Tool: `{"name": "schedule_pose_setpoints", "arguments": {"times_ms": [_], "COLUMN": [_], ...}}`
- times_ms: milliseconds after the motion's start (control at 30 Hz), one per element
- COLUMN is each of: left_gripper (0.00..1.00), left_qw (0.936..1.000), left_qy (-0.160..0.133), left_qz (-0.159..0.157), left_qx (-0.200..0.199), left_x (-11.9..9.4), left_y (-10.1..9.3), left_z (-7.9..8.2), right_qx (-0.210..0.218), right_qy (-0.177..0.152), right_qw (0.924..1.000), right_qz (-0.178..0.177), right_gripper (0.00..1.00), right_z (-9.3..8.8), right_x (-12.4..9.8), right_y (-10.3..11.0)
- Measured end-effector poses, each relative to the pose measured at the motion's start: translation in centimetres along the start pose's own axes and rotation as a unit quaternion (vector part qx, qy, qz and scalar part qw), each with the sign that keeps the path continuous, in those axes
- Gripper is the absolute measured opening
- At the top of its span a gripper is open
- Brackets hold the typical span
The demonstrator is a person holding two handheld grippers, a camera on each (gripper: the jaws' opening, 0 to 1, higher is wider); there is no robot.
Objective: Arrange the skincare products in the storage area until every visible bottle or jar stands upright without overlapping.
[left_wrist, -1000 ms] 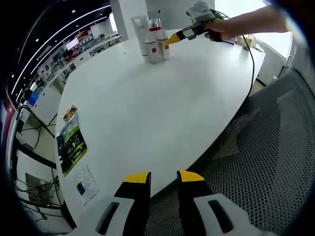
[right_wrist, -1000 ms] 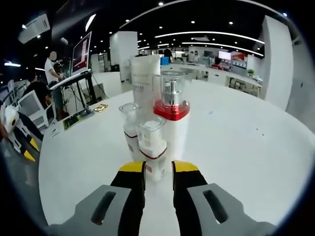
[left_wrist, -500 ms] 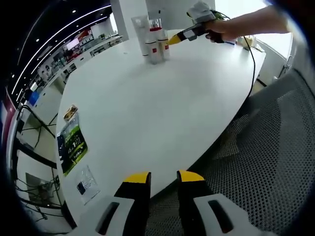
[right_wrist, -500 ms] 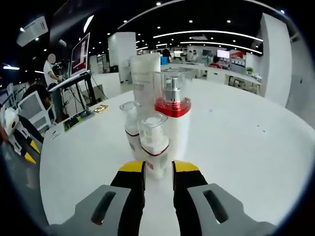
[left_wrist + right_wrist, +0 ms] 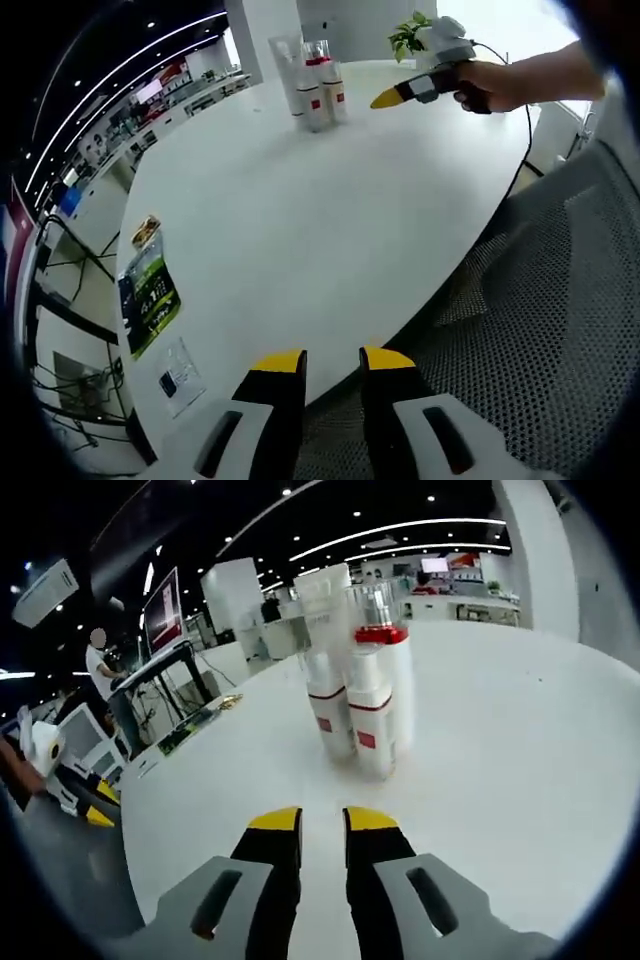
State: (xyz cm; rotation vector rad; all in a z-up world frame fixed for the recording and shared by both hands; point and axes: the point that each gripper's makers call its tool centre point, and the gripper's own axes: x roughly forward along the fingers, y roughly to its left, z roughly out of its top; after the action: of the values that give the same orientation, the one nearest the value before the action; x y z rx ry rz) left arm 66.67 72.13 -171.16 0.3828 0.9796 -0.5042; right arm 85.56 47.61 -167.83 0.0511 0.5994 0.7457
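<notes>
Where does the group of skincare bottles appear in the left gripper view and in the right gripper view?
Left gripper view: the skincare bottles stand upright at the top centre, on the far part of the white table, left of the right tongs.
Right gripper view: the bottles stand at the centre, just ahead of that view's own tongs.
Shared landmark: the white table.

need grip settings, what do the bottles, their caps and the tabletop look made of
Bottles: white and opaque with a soft sheen, probably plastic, though coated glass can't be ruled out. Caps: see-through and colourless, so clear plastic or acrylic; the tallest has a glossy red collar. Tabletop: smooth white, semi-matte with faint light reflections, likely laminate or painted board.
</notes>
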Motion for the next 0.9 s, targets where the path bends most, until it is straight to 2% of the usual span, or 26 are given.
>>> {"name": "schedule_pose_setpoints", "arguments": {"times_ms": [67,133,200,233,300,333,433,567,667,700,800,867,900], "left_gripper": [0.22,0.22,0.22,0.22,0.22,0.22,0.22,0.22,0.22,0.22,0.22,0.22,0.22], "left_qw": [1.0000,1.0000,1.0000,1.0000,1.0000,0.9999,0.9999,0.9999,0.9997,0.9997,0.9994,0.9992,0.9990], "left_qy": [0.001,0.000,0.000,-0.001,-0.002,-0.002,-0.001,-0.002,-0.004,0.003,0.012,0.012,0.014], "left_qz": [0.000,-0.001,-0.002,-0.002,-0.004,-0.004,-0.007,-0.011,-0.014,-0.016,-0.022,-0.026,-0.030], "left_qx": [0.002,0.003,0.005,0.005,0.008,0.009,0.011,0.013,0.017,0.018,0.026,0.027,0.030], "left_x": [0.0,0.0,0.0,-0.1,-0.3,-0.3,-0.4,-0.9,-1.1,-1.0,-0.8,-0.9,-0.9], "left_y": [0.0,-0.1,-0.1,-0.2,-0.3,-0.3,-0.4,-0.4,-0.6,-0.7,-1.0,-1.2,-1.4], "left_z": [0.0,0.0,0.0,0.1,0.2,0.2,0.2,0.7,0.9,0.7,0.4,0.4,0.4], "right_qx": [0.011,0.044,0.052,0.051,0.068,0.082,0.084,0.105,0.112,0.110,0.113,0.124,0.126], "right_qy": [0.008,0.013,0.018,0.027,0.020,0.014,0.004,-0.018,-0.034,-0.037,-0.036,-0.029,-0.028], "right_qw": [0.9999,0.9988,0.9980,0.9977,0.9965,0.9954,0.9952,0.9917,0.9889,0.9886,0.9875,0.9827,0.9819], "right_qz": [0.005,0.014,0.030,0.037,0.044,0.048,0.050,0.073,0.091,0.096,0.103,0.135,0.139], "right_gripper": [0.11,0.12,0.02,0.01,0.00,0.00,0.01,0.01,0.06,0.07,0.12,0.12,0.12], "right_z": [-0.8,-1.4,-2.3,-2.7,-2.8,-2.6,-1.9,-0.4,0.5,0.8,1.0,1.2,1.3], "right_x": [-0.5,-1.0,-1.8,-2.1,-2.6,-3.0,-3.9,-4.8,-5.1,-5.2,-5.2,-5.4,-5.4], "right_y": [0.8,1.6,2.8,3.3,4.3,5.0,6.0,7.9,9.5,10.1,11.2,13.1,13.5]}}
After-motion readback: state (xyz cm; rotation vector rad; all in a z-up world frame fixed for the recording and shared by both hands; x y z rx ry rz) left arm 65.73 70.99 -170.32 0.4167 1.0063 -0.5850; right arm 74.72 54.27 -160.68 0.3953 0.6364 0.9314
